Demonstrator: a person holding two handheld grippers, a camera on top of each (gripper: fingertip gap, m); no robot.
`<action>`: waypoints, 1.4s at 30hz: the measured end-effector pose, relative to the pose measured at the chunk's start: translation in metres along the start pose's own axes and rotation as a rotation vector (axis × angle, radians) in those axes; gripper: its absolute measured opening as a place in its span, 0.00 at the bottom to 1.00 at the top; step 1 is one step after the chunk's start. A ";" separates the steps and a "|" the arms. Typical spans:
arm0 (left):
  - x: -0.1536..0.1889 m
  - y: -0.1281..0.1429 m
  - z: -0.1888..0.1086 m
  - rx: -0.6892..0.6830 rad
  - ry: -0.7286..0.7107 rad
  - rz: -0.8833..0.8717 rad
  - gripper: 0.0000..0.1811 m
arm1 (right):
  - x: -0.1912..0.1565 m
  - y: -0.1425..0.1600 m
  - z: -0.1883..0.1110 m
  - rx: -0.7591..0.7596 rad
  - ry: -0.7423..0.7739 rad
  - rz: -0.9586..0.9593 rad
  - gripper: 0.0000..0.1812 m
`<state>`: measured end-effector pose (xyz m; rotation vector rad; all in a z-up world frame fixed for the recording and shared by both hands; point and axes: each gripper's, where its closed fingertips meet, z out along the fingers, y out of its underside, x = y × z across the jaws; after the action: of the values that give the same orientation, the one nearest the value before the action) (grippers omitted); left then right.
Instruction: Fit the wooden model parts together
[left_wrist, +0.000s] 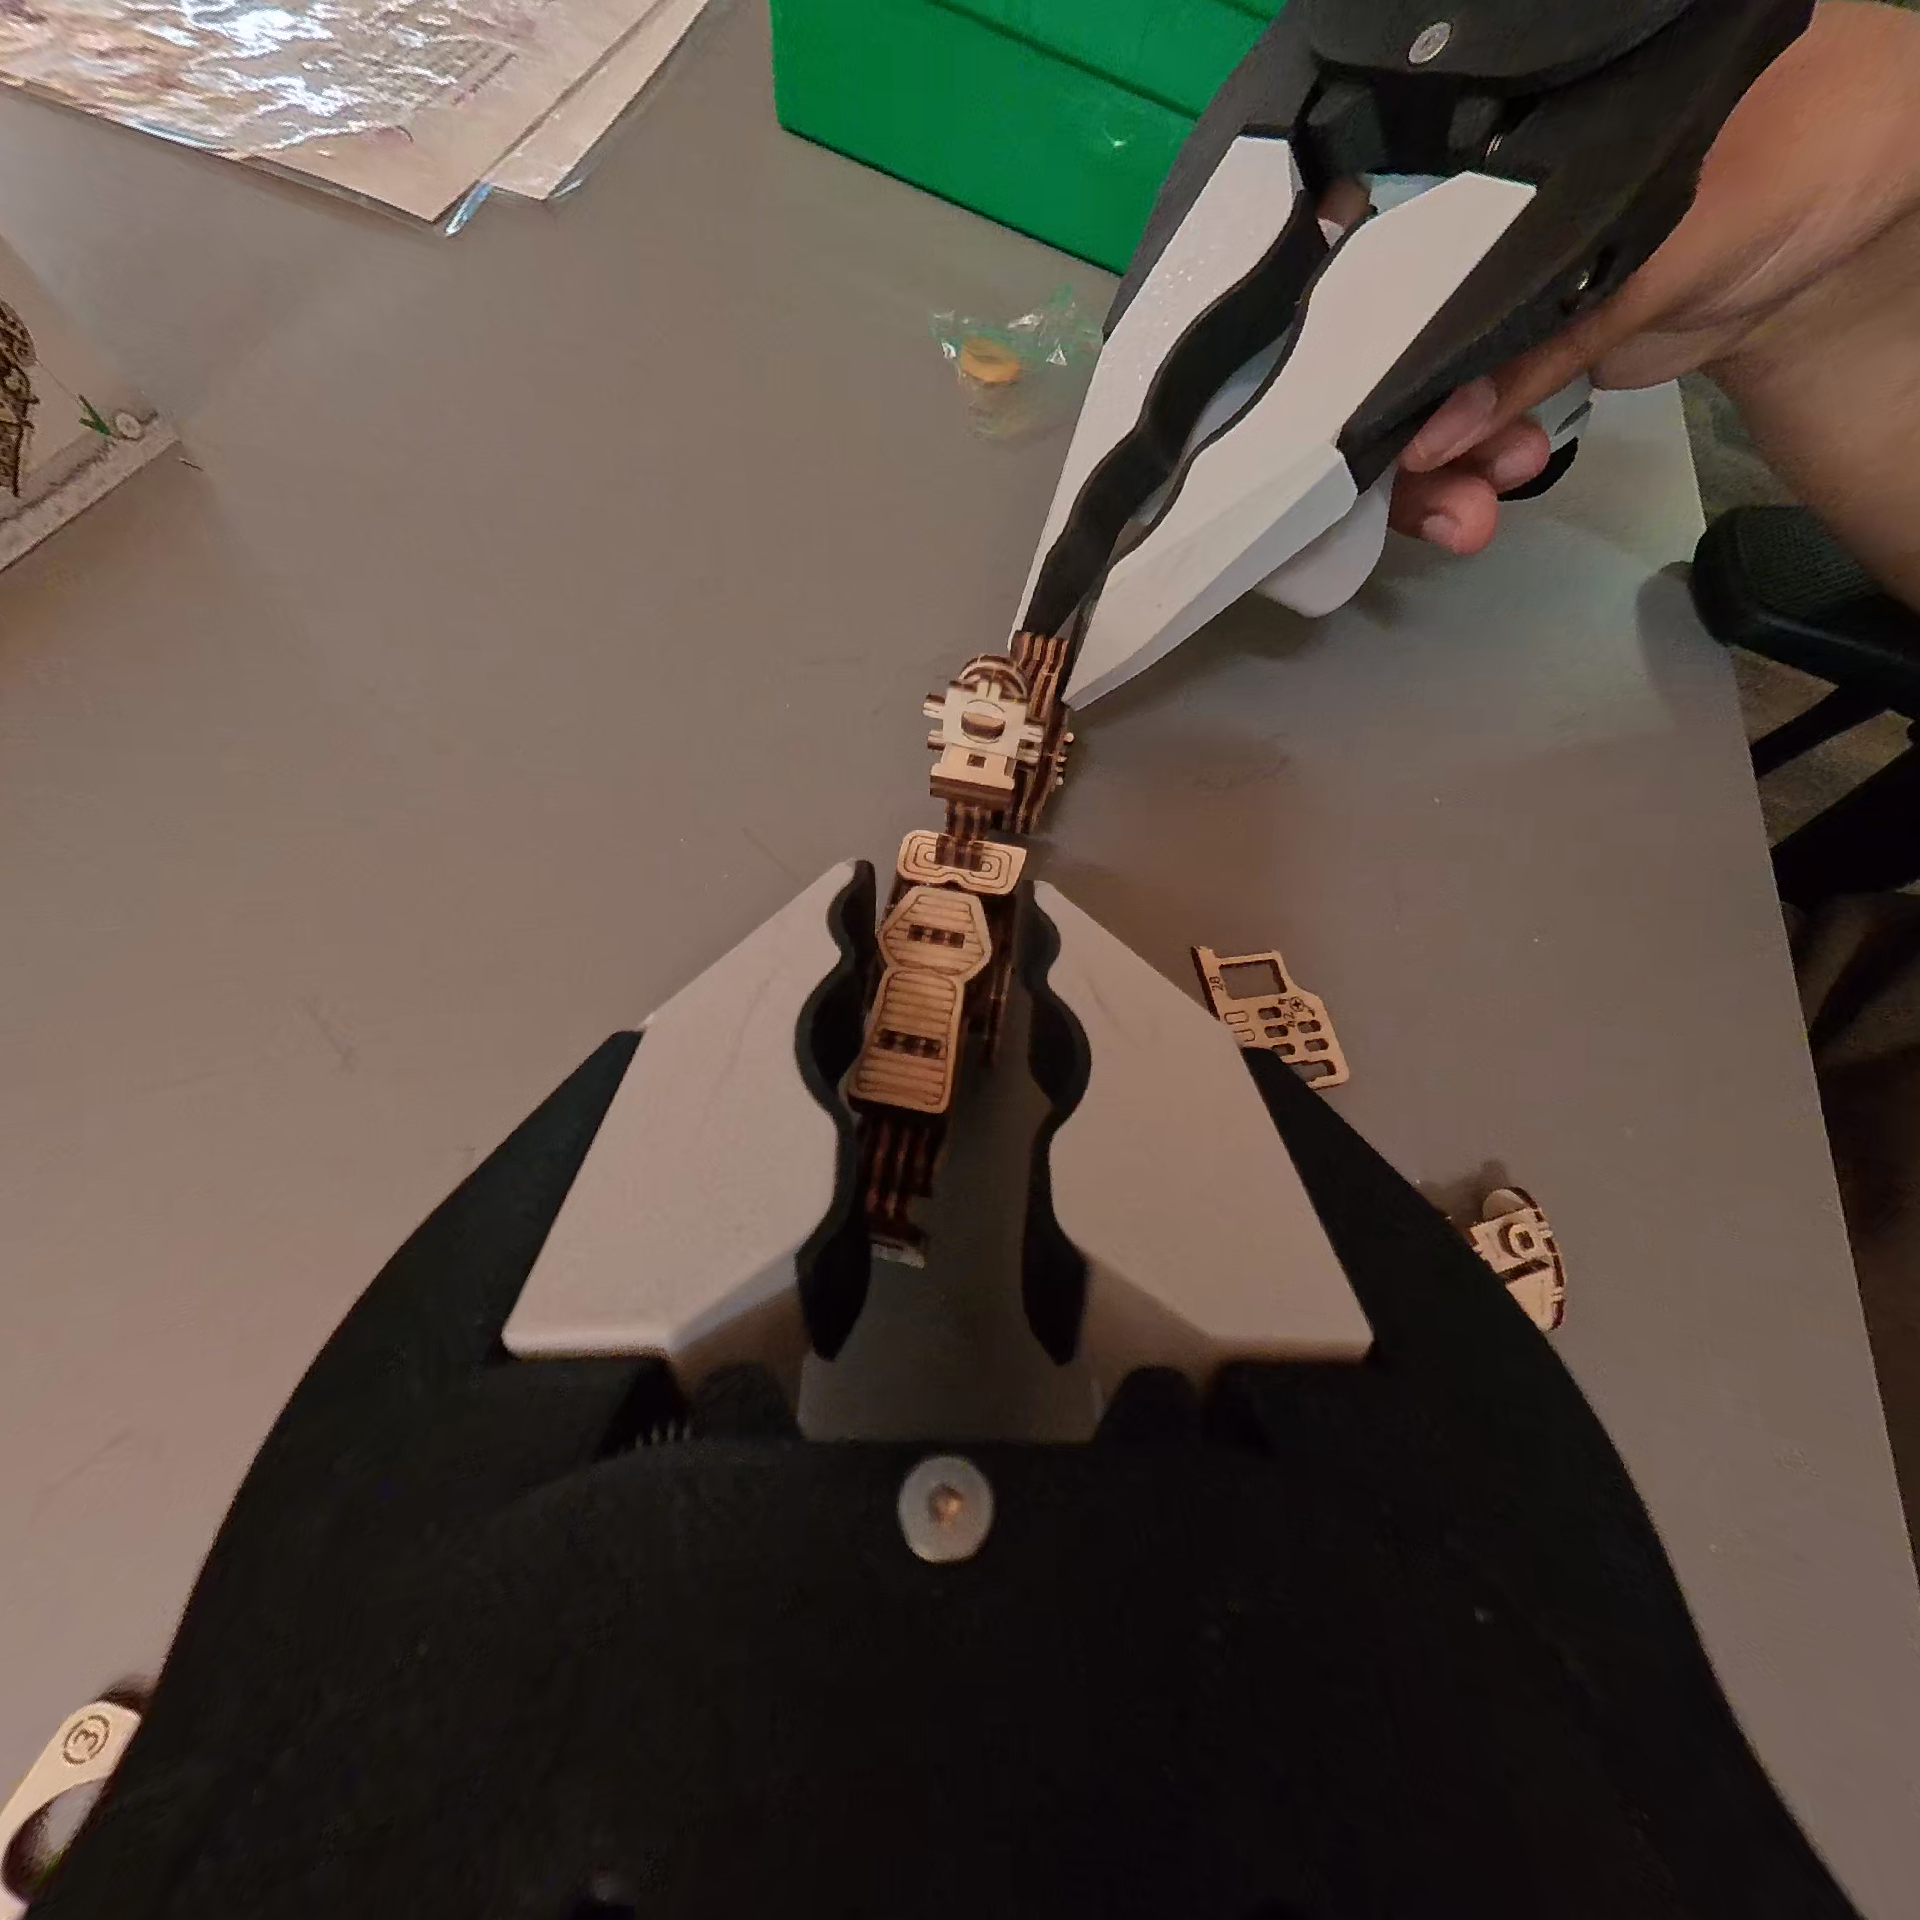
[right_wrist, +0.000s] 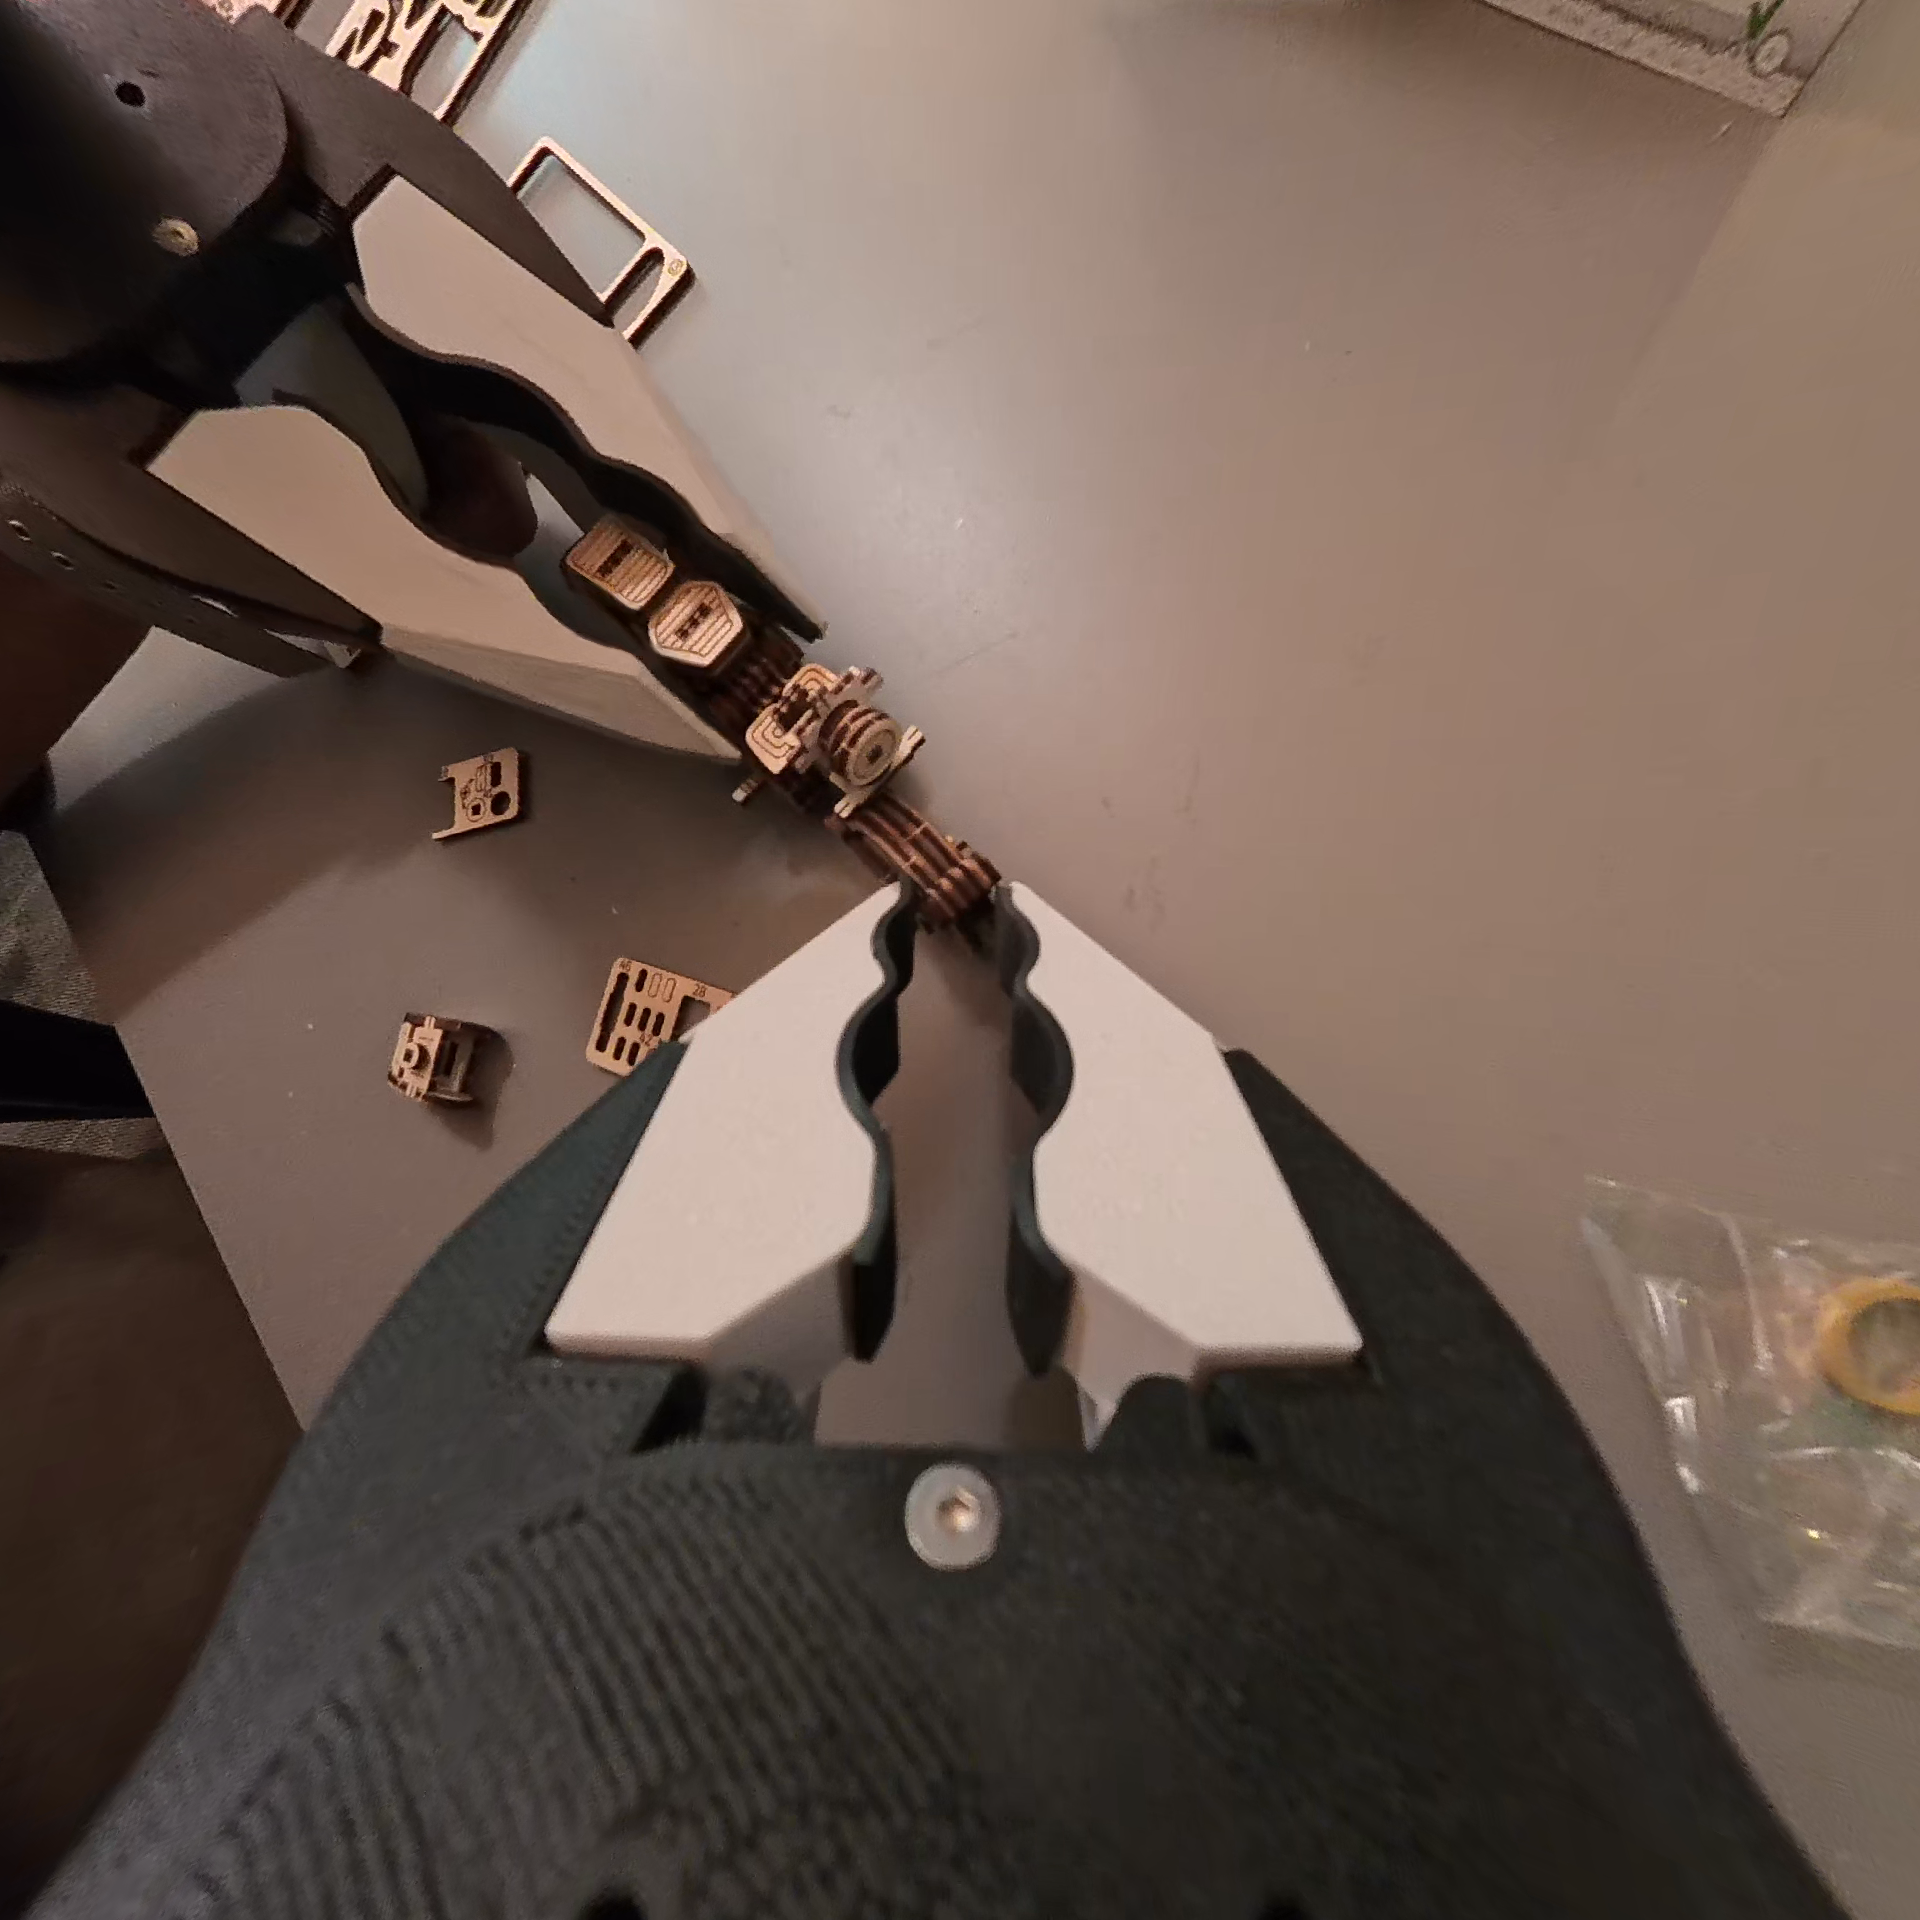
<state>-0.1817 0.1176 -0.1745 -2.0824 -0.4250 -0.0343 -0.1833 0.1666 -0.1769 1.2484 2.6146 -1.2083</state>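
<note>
Plywood dominates the middle of both views: a long, layered, laser-cut wooden model assembly (left_wrist: 951, 997) is held above the grey table (left_wrist: 468, 727) between the two tools. The left gripper (left_wrist: 940, 909), black with pale grey finger blocks, is clamped on the near, wider end of that assembly, its wavy black pads pressing the striped side layers while the engraved top plates face up. The right gripper (right_wrist: 948, 902) pinches the far, narrow end with only its fingertips, jaws drawn in tight on the stack of thin layers. In the left wrist view it comes in from the far right, with a bare hand (left_wrist: 1704, 343) wrapped round its handle. Between the two grips sits a cross-shaped section with a round disc, free of both tools.

Loose parts lie on the table to the right of the left gripper: a flat slotted wooden plate with rows of small holes (left_wrist: 1276, 1013) and a small rounded engraved wooden piece (left_wrist: 1522, 1252) nearer the table edge. The right wrist view also shows a small square wooden piece with cutouts (right_wrist: 483, 795). Farther off are a green box (left_wrist: 987, 114), a clear plastic bag holding a yellow ring (left_wrist: 992, 358), and glossy paper sheets (left_wrist: 312, 83) at the far left.
</note>
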 end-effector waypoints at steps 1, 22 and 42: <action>0.000 0.001 0.000 -0.006 -0.003 0.002 0.15 | 0.000 0.000 0.000 0.000 0.000 0.000 0.07; -0.008 -0.003 0.007 -0.199 -0.085 0.184 0.19 | 0.002 0.000 -0.001 -0.004 0.017 -0.015 0.07; -0.016 0.008 -0.015 -0.254 -0.083 0.116 0.23 | 0.000 0.001 -0.001 -0.010 0.013 -0.032 0.07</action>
<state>-0.1924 0.0970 -0.1761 -2.3619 -0.3643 0.0712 -0.1819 0.1679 -0.1767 1.2217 2.6560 -1.1937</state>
